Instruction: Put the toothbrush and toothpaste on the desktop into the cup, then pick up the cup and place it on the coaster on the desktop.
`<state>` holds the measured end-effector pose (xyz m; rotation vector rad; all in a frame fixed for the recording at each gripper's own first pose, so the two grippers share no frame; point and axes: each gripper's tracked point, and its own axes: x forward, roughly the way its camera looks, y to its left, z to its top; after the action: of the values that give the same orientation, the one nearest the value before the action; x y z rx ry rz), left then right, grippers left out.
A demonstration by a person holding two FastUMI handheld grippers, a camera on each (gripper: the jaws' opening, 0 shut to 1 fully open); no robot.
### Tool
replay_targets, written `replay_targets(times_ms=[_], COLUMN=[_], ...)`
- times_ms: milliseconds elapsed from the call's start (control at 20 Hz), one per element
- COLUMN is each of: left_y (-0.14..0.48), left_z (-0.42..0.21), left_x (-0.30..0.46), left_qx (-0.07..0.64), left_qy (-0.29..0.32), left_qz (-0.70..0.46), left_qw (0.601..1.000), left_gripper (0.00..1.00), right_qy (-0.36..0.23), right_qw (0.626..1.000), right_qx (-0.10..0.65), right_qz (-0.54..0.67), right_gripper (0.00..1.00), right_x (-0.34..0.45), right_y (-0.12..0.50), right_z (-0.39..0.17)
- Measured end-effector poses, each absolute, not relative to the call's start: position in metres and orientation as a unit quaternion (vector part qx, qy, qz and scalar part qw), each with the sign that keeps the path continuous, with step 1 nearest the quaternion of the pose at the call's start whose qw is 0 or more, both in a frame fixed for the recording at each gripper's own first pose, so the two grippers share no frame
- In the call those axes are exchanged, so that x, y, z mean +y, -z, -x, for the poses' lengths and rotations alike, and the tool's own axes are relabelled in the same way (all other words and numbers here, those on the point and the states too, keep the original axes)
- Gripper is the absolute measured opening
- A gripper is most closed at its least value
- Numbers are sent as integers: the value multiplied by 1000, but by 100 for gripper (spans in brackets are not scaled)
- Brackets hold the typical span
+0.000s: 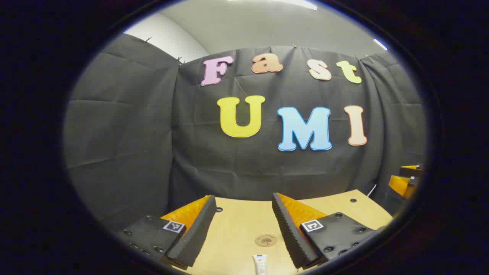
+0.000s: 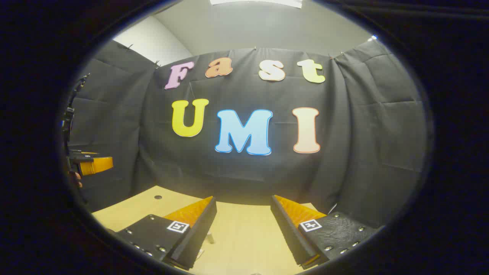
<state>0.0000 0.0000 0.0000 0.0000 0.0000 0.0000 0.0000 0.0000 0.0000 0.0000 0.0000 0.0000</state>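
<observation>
- Left gripper (image 1: 244, 214): jaws spread wide, holding nothing, above the wooden desktop (image 1: 237, 225).
- Between its fingers, ahead, lies the round coaster (image 1: 265, 240); nearer, at the bottom edge, the toothpaste tube (image 1: 260, 264) pokes in.
- Right gripper (image 2: 243, 214): jaws wide, empty.
- Beside its left finger stands a small slim object (image 2: 209, 237), too unclear to name.
</observation>
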Motion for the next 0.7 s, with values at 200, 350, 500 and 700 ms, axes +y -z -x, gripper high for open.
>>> replay_targets(times_ms=[200, 350, 500, 700], left_y=[3, 3, 0, 3], left_z=[3, 7, 9, 12], left_x=[-9, -15, -14, -11], left_qx=[4, 7, 3, 7], left_qy=[-15, -17, -30, -43], left_qz=[-11, -13, -19, -20], left_qw=[1000, 1000, 999, 999], left_gripper=[95, 95, 95, 92], right_qy=[-11, -23, -26, -33], right_qw=[1000, 999, 998, 998], right_qx=[14, 29, 35, 39], right_qz=[-13, -31, -35, -44], right_gripper=[90, 90, 90, 89], right_x=[-2, 1, 2, 6], right_y=[8, 17, 19, 20], right_z=[-2, -4, -5, -7])
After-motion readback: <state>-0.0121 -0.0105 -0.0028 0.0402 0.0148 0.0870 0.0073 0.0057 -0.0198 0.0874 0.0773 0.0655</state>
